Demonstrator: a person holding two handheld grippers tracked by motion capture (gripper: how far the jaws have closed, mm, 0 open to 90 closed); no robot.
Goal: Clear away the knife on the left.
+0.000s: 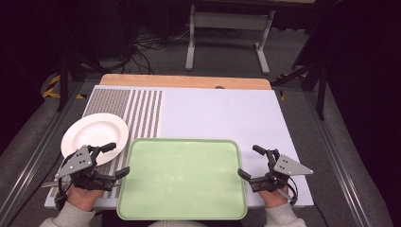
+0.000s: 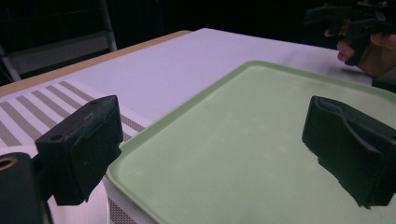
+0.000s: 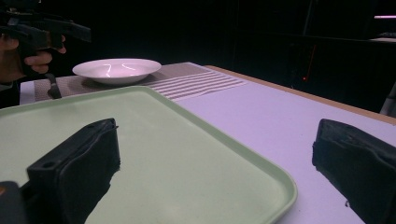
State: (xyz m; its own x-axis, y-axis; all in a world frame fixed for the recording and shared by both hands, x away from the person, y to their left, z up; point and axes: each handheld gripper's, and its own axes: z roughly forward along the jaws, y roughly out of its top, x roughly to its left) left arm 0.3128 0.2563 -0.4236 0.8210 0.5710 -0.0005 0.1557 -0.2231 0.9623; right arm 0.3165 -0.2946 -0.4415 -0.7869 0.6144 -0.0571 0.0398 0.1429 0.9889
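My left hand-held gripper: jaws spread wide with nothing between them; it sits at the left edge of the green tray, one jaw over the near rim of the white plate, the other at the tray's left rim; in its own view one jaw hangs over the plate's edge and the other over the tray's bare floor

My right hand-held gripper: jaws spread as well, gripping nothing; it sits just beside the right edge of the tray, over the pale surface; in its own view the tray's corner lies between the two jaws, one jaw above the tray and one above the surface

Green tray: flat on the surface at the near side, straight in front of me, between my two hands; nothing lies in it; its left part overlaps the striped mat

White plate: on the striped mat, left of the tray and very close to its far left corner; upright, nothing on it; from the right gripper view it stands beyond the tray's far rim

Striped mat: flat on the left part of the surface, under the plate

Surface: pale cover with a wooden edge at the far side

My hands: left hand and right hand each wrapped round a handle, sleeves at the near edge
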